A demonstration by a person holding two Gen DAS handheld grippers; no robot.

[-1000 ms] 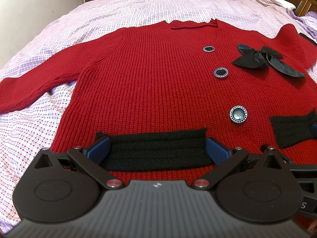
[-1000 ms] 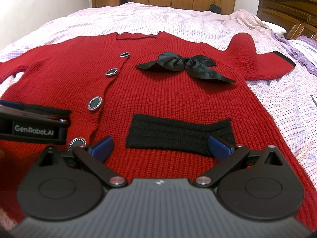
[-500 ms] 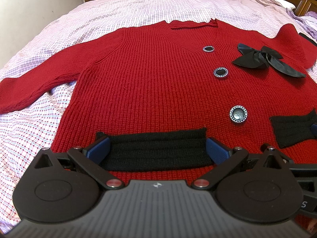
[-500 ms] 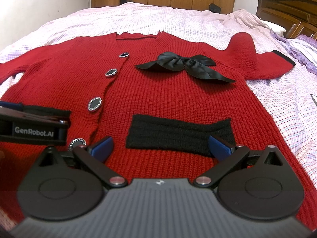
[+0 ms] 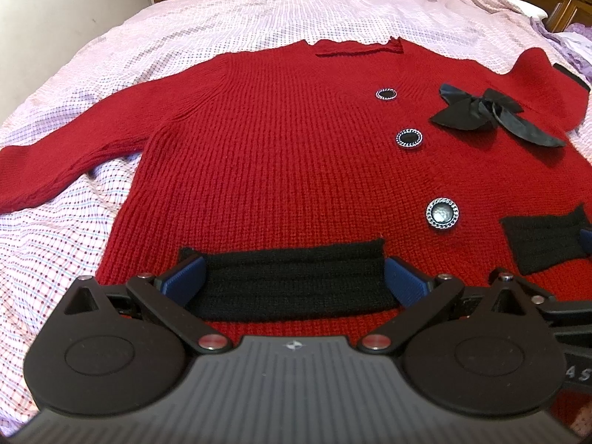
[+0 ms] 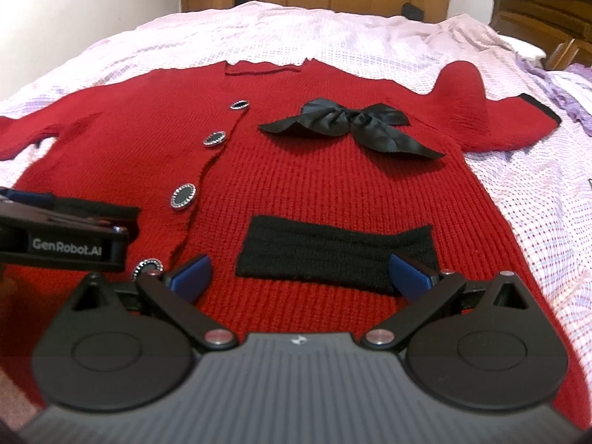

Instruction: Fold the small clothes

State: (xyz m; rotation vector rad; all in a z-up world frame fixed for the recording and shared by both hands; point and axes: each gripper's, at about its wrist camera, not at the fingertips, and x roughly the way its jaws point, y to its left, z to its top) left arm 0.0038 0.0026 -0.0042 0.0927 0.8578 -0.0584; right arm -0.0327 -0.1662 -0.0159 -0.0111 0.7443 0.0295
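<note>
- Risk one: both tongs stand spread over the thick knit near the hem, and I judge that a pinch here may catch only the top layer, so the front panel lifts while the back stays on the bed.
- Risk two: the black satin bow, ahead of the right tongs, and the raised buttons could make lumps or an uneven crease when the fabric is doubled over.
- Risk three: the sleeves lie out far to each side of the tongs; if the body is folded first they may drag and twist.
- Left tongs: spread wide, holding nothing, a fingertip at each end of the black pocket band.
- Right tongs: also spread and empty, just before the other black pocket.
- Cardigan: red ribbed knit, buttoned, lying flat and face up on the checked bedsheet, directly ahead of and under both tongs; the far sleeve cuff is black.
</note>
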